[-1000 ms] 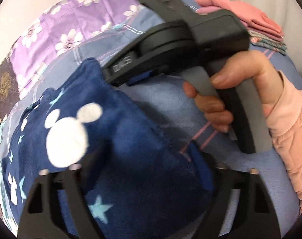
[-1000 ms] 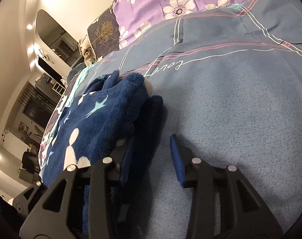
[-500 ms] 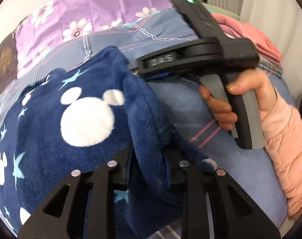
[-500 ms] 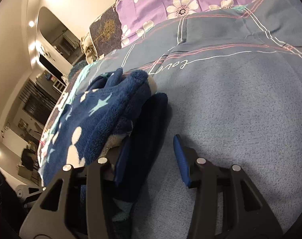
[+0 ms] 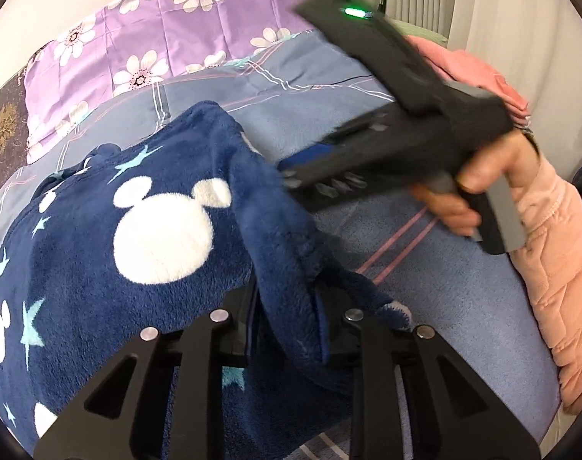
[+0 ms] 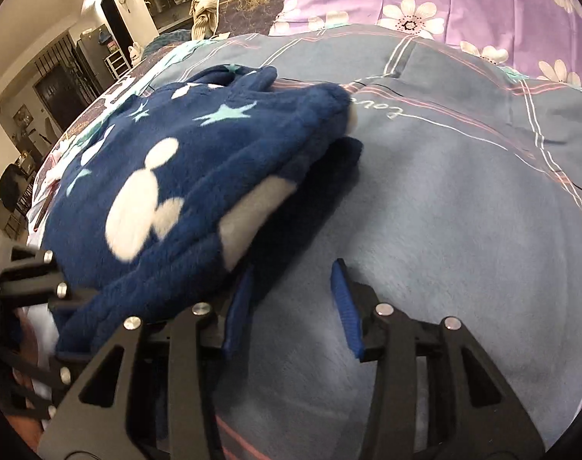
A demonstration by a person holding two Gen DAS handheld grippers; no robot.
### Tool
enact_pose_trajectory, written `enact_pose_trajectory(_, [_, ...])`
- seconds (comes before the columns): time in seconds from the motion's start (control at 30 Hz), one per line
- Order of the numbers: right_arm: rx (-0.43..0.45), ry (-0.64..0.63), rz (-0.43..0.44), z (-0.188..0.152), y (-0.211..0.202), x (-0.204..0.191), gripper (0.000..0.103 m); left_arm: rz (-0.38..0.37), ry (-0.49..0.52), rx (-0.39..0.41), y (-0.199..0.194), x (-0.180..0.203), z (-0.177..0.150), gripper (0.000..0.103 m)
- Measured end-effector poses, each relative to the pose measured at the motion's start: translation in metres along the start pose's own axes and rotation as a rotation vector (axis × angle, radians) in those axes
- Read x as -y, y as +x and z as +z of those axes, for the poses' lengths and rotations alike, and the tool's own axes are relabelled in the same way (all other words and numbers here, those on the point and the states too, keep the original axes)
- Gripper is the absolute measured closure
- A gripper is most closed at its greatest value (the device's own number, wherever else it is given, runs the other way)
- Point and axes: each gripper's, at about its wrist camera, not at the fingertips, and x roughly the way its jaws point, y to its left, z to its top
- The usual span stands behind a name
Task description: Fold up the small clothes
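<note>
A navy fleece garment with white mouse heads and pale stars lies bunched on the blue bed cover. My left gripper is closing on a raised fold of it, and both pads press into the fleece. In the right wrist view the same garment lies left of my right gripper. Its jaws are opening with only bed cover between the blue pads, and the left pad sits just beside the fleece edge. The right gripper shows blurred in the left wrist view, at the garment's far side.
A person's hand in a pink quilted sleeve holds the right gripper. Folded pink clothes are stacked at the far right. Purple floral bedding runs along the back. A room with furniture lies beyond the bed's left side.
My left jaws went from wide apart to clamped on a fold of the fleece. My right gripper rolled, widened, and the dark fleece edge no longer lies between its pads.
</note>
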Motion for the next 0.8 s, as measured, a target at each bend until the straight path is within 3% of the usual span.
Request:
enact_pose_trajectory(0.07, [0.009,0.086,0.013,0.011,0.009,0.011,0.047,0.005,0.011,0.004,0.000,0.003,0.001,0.079])
enact_pose_trajectory(0.17, [0.023,0.229,0.047,0.030,0.022,0.027,0.050,0.003,0.034,0.013,0.000,0.009,0.003,0.077])
enact_pose_trajectory(0.2, [0.026,0.252,0.040,0.037,0.024,0.029,0.080,0.001,0.043,0.017,0.000,0.012,0.003,0.077])
enact_pose_trajectory(0.23, [0.023,0.274,0.059,0.041,0.026,0.030,0.093,-0.007,0.053,0.020,0.000,0.014,0.002,0.077])
enact_pose_trajectory(0.4, [0.185,0.322,0.040,0.046,0.001,0.024,0.095,-0.012,0.144,0.050,0.002,0.031,-0.008,0.076])
enact_pose_trajectory(0.53, [0.124,0.323,-0.013,0.040,0.039,0.038,0.094,-0.003,0.155,0.041,0.015,0.036,-0.011,0.076])
enact_pose_trajectory(0.63, [0.153,0.377,0.028,0.037,0.030,0.049,0.089,-0.012,0.160,0.043,0.018,0.035,-0.011,0.073])
enact_pose_trajectory(0.7, [0.202,0.398,-0.046,0.034,0.013,0.052,0.078,-0.010,0.169,0.047,0.017,0.037,-0.011,0.069])
enact_pose_trajectory(0.73, [0.216,0.413,-0.071,0.032,0.005,0.053,0.079,-0.012,0.168,0.049,0.016,0.038,-0.011,0.067])
enact_pose_trajectory(0.77, [0.221,0.425,-0.052,0.030,-0.003,0.053,0.089,-0.024,0.162,0.052,0.014,0.038,-0.011,0.063])
enact_pose_trajectory(0.8, [0.217,0.429,0.032,0.028,-0.012,0.050,0.091,-0.038,0.156,0.054,0.012,0.038,-0.011,0.060])
